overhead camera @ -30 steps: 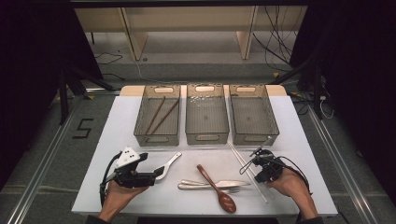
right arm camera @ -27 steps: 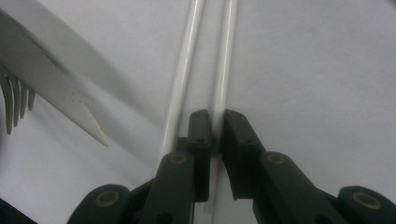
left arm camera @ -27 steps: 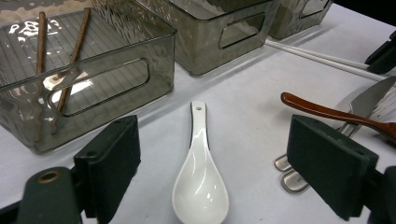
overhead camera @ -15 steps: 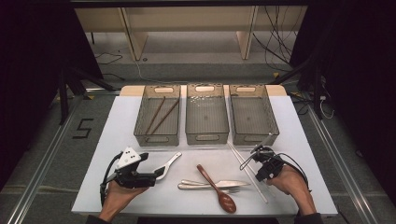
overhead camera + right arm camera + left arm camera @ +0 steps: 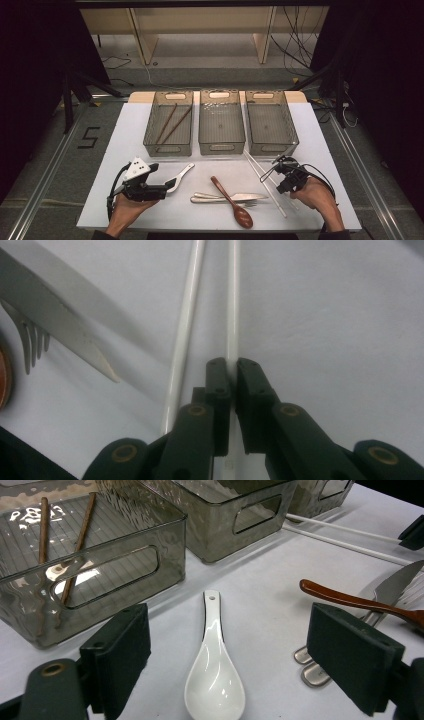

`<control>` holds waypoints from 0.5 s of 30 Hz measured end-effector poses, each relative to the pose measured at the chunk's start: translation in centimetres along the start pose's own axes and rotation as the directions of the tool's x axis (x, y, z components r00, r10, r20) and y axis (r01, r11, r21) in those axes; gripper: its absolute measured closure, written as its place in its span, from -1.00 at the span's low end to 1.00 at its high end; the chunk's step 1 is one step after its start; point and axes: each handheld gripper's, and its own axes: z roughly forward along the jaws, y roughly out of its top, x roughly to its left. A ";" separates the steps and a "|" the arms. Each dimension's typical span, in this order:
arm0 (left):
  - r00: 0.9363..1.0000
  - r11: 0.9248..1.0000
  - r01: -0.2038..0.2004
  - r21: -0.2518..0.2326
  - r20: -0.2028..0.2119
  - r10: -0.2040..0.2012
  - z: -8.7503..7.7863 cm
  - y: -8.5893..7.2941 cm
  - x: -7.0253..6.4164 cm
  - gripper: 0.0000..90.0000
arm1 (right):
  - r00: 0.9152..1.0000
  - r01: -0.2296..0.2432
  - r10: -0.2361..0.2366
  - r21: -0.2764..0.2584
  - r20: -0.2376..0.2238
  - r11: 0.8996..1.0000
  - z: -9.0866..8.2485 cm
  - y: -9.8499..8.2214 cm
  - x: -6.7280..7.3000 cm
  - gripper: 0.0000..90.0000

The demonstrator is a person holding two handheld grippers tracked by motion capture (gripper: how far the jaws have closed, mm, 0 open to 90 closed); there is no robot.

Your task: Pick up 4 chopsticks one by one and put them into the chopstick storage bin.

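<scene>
Chopstick (image 5: 232,315), white, clamped btwn jaws of right gripper (image 5: 233,371), which have just closed on it; it lies on the table (image 5: 330,150) near the front right, w/ a 2nd white chopstick (image 5: 184,335) just beside it on the left, free. Left gripper (image 5: 235,660) jaws wide apart, nothing held, white spoon (image 5: 214,675) on table btwn them. Knife (image 5: 55,335) & fork (image 5: 35,347) near the chopsticks. Brown sticks (image 5: 170,124) in left bin (image 5: 150,135).
</scene>
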 end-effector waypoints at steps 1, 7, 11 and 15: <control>1.000 1.000 -0.001 -0.002 -0.001 0.001 0.0 0.0 0.0 -0.62 | 1.000 0.003 -0.003 -0.007 -0.002 1.000 -0.2 -0.1 0.0 0.89; 1.000 0.999 0.024 -0.025 0.005 -0.024 -0.2 0.0 0.3 -0.62 | 1.000 0.020 -0.019 -0.065 0.012 0.998 -2.0 -0.6 0.1 0.89; 0.999 0.999 0.035 -0.042 0.005 -0.035 -0.4 0.0 0.5 -0.62 | 0.999 0.034 -0.032 -0.114 0.020 0.993 -3.1 -0.7 0.4 0.89; 0.999 0.998 0.035 -0.044 0.003 -0.035 -0.4 0.0 0.5 -0.62 | 1.000 0.021 -0.020 -0.118 0.007 0.993 -3.5 -0.9 0.3 0.89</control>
